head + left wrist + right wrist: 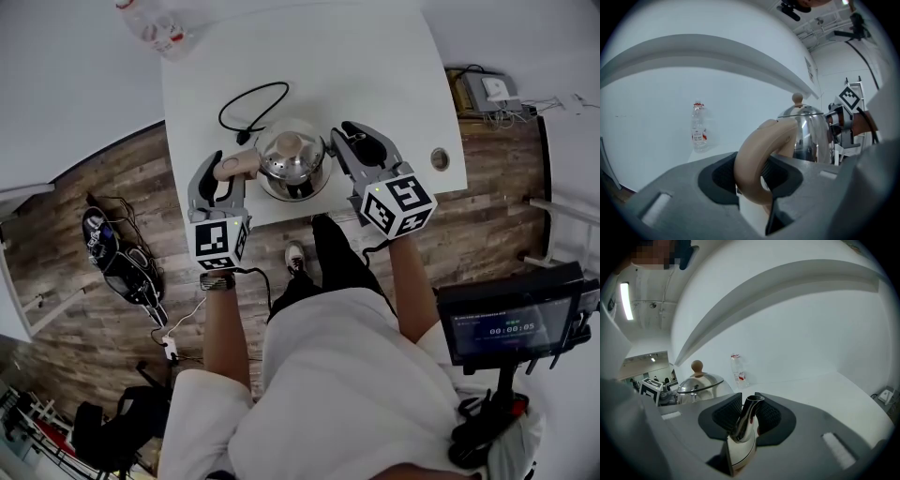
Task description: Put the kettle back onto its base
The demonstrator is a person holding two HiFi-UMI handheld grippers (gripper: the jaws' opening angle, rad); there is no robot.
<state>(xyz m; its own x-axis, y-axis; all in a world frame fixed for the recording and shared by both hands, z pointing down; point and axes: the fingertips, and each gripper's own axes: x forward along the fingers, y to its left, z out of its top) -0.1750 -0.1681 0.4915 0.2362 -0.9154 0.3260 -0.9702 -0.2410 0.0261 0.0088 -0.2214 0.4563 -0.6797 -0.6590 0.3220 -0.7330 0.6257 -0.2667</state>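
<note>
The kettle (292, 161) is a squat, rounded pot of polished, mirror-bright metal with a domed lid and a small round pale wooden knob (289, 143). It sits near the front edge of the smooth white tabletop (375, 66), between the two tongs; whether it rests on anything or hangs just above cannot be told.

The left tongs (225, 169) are closed on the kettle's handle (754, 164), a thick, matte beige loop that curves down between the dark ribbed pads. The right tongs (352, 141) grip the spout (747, 416), a slim, shiny metal tube that flares toward the pot's body, and their black textured pads press on it from both sides.

Behind the kettle a thin black cable (248, 108) lies in a loose loop on the tabletop. At the far edge stands a clear plastic bottle (159, 28) with a red-and-white label, its print too small to read.
</note>
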